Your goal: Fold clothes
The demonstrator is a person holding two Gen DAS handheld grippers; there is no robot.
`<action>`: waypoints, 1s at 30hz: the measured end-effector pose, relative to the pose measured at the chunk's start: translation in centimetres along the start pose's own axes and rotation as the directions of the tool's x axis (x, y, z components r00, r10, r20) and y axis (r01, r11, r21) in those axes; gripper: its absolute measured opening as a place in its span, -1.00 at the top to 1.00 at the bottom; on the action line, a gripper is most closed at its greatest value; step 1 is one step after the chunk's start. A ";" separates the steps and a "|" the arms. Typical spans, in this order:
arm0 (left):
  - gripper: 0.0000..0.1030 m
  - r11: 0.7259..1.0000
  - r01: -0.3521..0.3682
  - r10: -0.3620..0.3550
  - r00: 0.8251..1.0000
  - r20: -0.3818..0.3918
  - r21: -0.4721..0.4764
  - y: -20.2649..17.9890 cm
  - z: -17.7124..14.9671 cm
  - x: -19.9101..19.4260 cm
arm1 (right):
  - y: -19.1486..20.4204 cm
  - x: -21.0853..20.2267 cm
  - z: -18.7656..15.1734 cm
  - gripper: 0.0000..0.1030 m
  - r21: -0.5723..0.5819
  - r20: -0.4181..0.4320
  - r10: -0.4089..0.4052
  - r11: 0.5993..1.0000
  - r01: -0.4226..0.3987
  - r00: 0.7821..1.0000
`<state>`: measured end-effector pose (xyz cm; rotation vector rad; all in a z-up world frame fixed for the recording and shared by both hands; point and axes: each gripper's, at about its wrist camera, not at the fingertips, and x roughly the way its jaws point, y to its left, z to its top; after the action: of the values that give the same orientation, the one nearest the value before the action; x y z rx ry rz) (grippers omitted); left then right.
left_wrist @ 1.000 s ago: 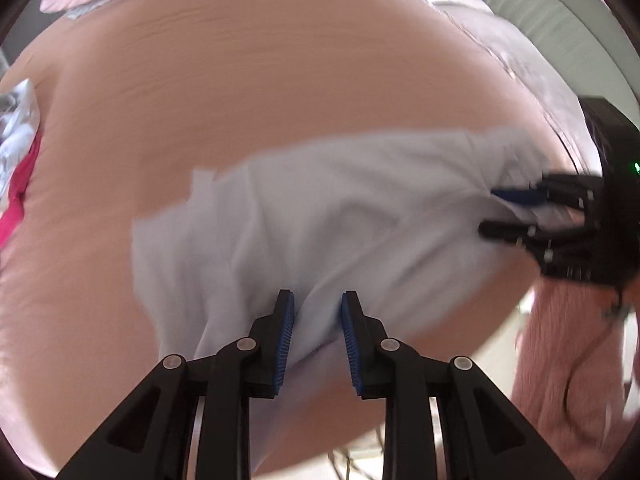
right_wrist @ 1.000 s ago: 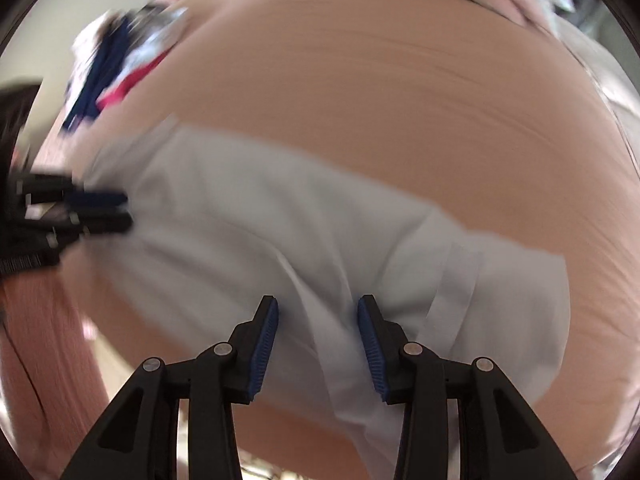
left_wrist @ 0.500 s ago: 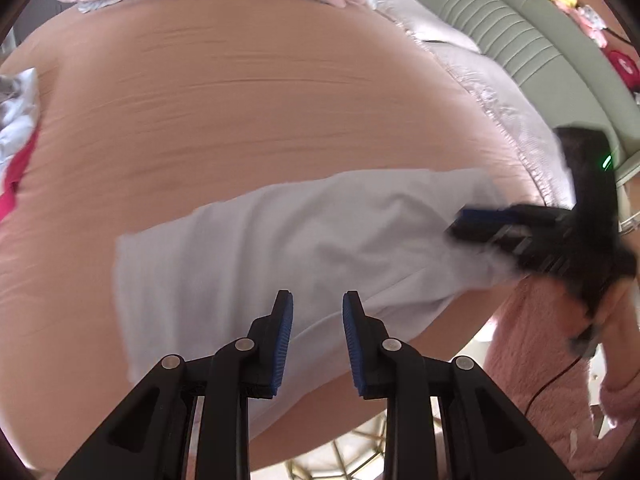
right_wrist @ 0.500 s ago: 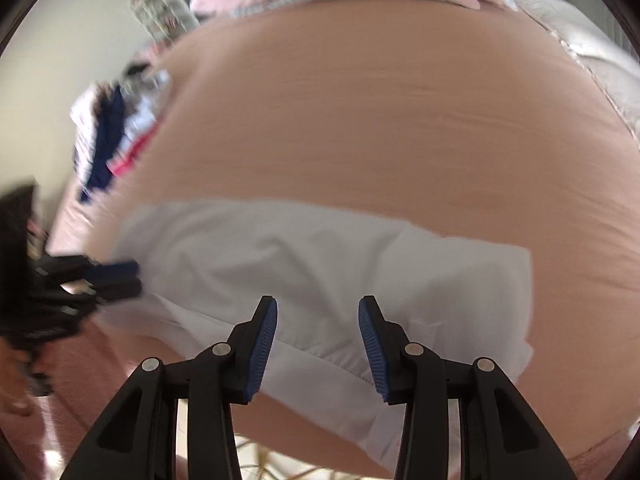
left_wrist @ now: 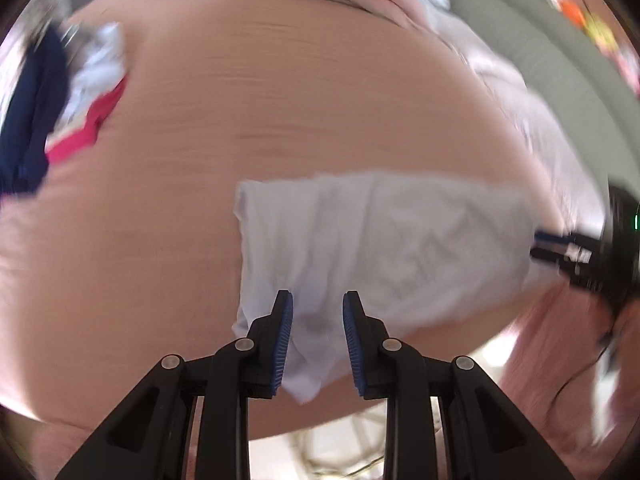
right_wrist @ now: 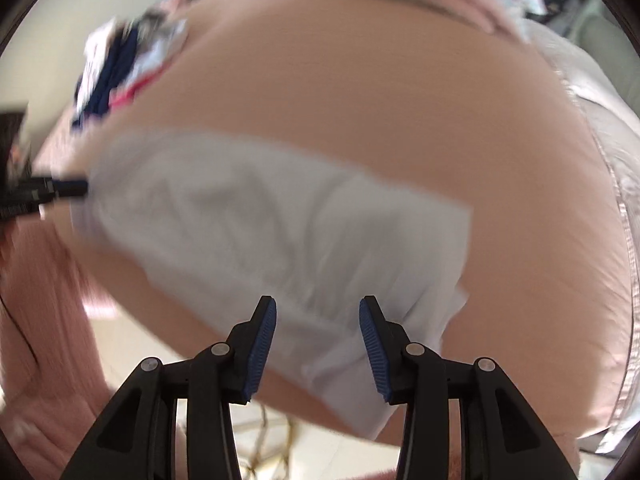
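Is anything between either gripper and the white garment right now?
Nothing visible. The white garment lies flat on the pink bed, with the open left gripper and open right gripper right over its near edge. The clothes pile sits apart, at the far left of the bed.

One white garment (left_wrist: 372, 240) is lying spread on one pink bed cover (left_wrist: 280, 112). Two grippers are showing: the left gripper (left_wrist: 316, 332) and the right gripper (right_wrist: 318, 340), each carrying two black fingers with two blue pads, making four pads in all. One heap of other clothes (left_wrist: 60, 104) is sitting at the far left of the bed; how many pieces are making it up cannot be counted through the blur, though navy, white and bright pink are showing. One pink sleeve (right_wrist: 44, 312) is showing.
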<state>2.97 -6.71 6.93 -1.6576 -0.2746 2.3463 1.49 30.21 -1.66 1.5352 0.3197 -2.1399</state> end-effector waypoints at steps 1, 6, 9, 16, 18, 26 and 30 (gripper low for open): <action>0.55 1.000 -0.009 0.009 1.000 0.001 -0.002 0.0 0.5 0.6 | -0.2 0.2 0.1 0.17 0.017 0.003 -0.007 1.000 0.007 1.000; 0.55 0.999 -0.052 0.052 0.999 0.004 -0.014 -0.2 2.8 3.5 | -1.5 1.3 0.6 0.17 0.103 0.016 -0.044 0.994 0.042 0.999; 0.55 0.997 -0.078 0.078 0.997 0.005 -0.021 -0.3 4.1 5.3 | -2.1 1.8 0.6 0.17 0.151 0.022 -0.068 0.987 0.064 0.997; 0.55 0.989 -0.149 0.150 0.989 0.012 -0.013 -0.9 7.3 9.0 | -2.4 3.7 1.7 0.04 0.193 0.033 -0.097 0.977 0.088 0.995; 0.55 0.986 -0.169 0.169 0.985 0.028 0.000 -1.5 7.9 8.2 | -2.3 2.9 2.1 0.04 0.217 0.037 -0.090 0.973 0.080 0.995; 0.55 0.975 -0.136 0.144 0.989 -0.031 0.176 -6.0 5.1 7.1 | 1.0 0.2 0.9 0.04 0.120 0.081 -0.042 0.992 0.032 0.996; 0.54 0.962 -0.164 0.186 0.979 -0.084 0.218 -6.2 2.2 6.9 | 2.2 1.0 -1.3 0.03 0.002 0.009 -0.099 0.995 0.099 0.995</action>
<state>-0.68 1.28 3.34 -1.7536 0.1427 2.3071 3.42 28.63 -2.79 1.5398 0.3988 -2.2229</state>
